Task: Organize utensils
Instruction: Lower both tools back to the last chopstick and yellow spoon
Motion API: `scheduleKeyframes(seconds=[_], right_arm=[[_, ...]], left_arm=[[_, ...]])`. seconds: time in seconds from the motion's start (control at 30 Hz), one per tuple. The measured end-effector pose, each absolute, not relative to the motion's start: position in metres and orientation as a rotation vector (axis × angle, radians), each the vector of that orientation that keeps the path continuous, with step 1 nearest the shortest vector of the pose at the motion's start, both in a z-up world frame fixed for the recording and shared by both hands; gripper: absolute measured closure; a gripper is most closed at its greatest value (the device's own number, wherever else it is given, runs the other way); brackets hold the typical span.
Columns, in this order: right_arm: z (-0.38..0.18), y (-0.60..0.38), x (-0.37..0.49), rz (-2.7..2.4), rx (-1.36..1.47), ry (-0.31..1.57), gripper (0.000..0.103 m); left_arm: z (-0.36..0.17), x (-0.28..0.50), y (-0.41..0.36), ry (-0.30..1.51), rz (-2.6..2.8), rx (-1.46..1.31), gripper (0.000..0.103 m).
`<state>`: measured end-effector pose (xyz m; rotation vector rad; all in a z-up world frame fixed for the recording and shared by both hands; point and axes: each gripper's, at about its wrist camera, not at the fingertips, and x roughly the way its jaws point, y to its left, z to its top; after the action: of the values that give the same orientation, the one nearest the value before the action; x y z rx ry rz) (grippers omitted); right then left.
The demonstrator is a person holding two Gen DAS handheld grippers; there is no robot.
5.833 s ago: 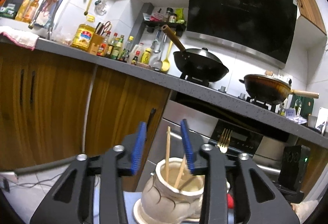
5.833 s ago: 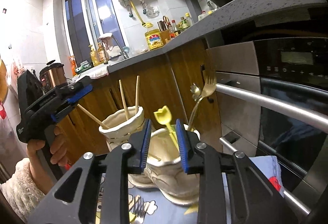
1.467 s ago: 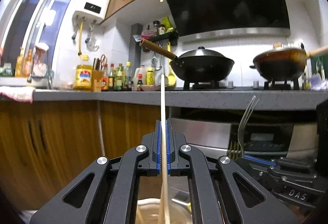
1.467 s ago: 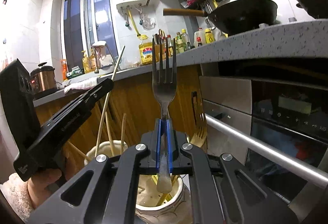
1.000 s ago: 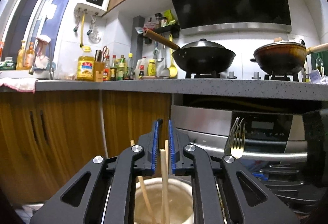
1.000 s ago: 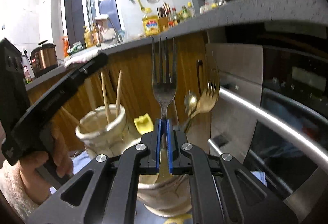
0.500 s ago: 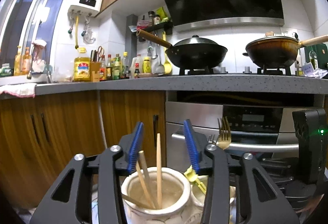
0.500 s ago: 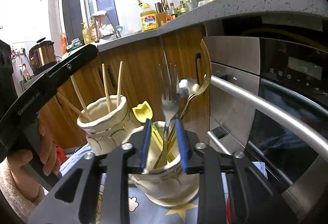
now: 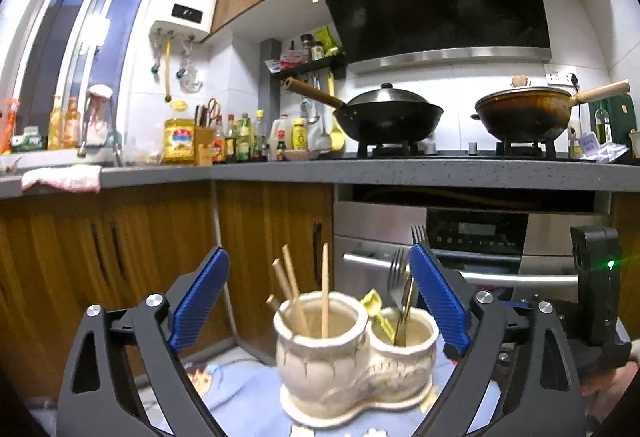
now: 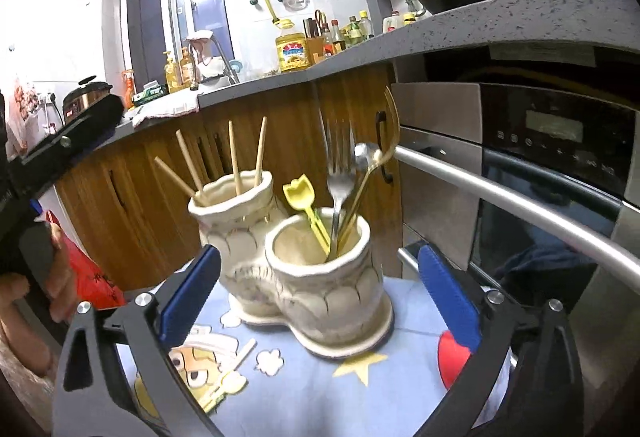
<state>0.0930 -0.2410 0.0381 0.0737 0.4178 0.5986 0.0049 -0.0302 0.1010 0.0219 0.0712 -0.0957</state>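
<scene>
Chopsticks (image 10: 236, 161) stand in one cup of the twin ceramic holder (image 10: 288, 269), forks (image 10: 340, 173) in the other, on the blue cloth (image 10: 320, 389). Left gripper (image 9: 320, 301) and right gripper (image 10: 320, 293) both gape wide, holding nothing

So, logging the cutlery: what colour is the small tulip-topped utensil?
Yellow. The tulip-topped utensil shows best in the right wrist view.

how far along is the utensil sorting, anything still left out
Mostly done, it seems. The chopsticks stand in one cup of the ceramic double holder; the silver fork, spoon, gold fork and yellow utensil stand in the other. Nothing is in hand: the left gripper and right gripper are both open and empty. One pale utensil lies on the blue cloth, apparently left to sort.
</scene>
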Motion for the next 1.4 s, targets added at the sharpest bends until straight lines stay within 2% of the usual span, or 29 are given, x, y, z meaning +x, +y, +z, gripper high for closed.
scheduleKeyframes(seconds=[0.27,0.57,0.67,0.93,1.0,1.2,1.27,1.33,1.4], right_arm=[[0.018,-0.244,0.075,0.583,0.059,0.473,0.005],[0.003,-0.239,0.065,0.574,0.035,0.532,0.005],[0.002,-0.239,0.066,0.57,0.035,0.535,0.005],[-0.001,-0.239,0.069,0.58,0.017,0.545,0.005],[-0.001,-0.24,0.069,0.584,0.016,0.545,0.005],[-0.004,-0.236,0.069,0.586,-0.01,0.569,0.005],[-0.005,-0.234,0.07,0.59,-0.013,0.586,0.005],[-0.007,-0.232,0.069,0.6,-0.016,0.605,0.005],[-0.009,-0.228,0.069,0.618,-0.024,0.631,0.005]], left_arm=[[0.058,-0.015,-0.007,0.253,-0.043,-0.043,0.01],[-0.013,-0.016,-0.003,0.581,-0.054,-0.079,0.01],[-0.028,-0.012,-0.013,0.671,-0.079,-0.045,0.014],[-0.05,-0.002,-0.037,0.822,-0.14,0.03,0.052],[-0.054,0.001,-0.039,0.846,-0.133,0.039,0.057],[-0.059,0.006,-0.049,0.874,-0.151,0.072,0.063],[-0.06,0.009,-0.053,0.874,-0.139,0.11,0.072],[-0.059,0.01,-0.051,0.872,-0.13,0.121,0.095],[-0.058,0.01,-0.044,0.871,-0.133,0.103,0.096]])
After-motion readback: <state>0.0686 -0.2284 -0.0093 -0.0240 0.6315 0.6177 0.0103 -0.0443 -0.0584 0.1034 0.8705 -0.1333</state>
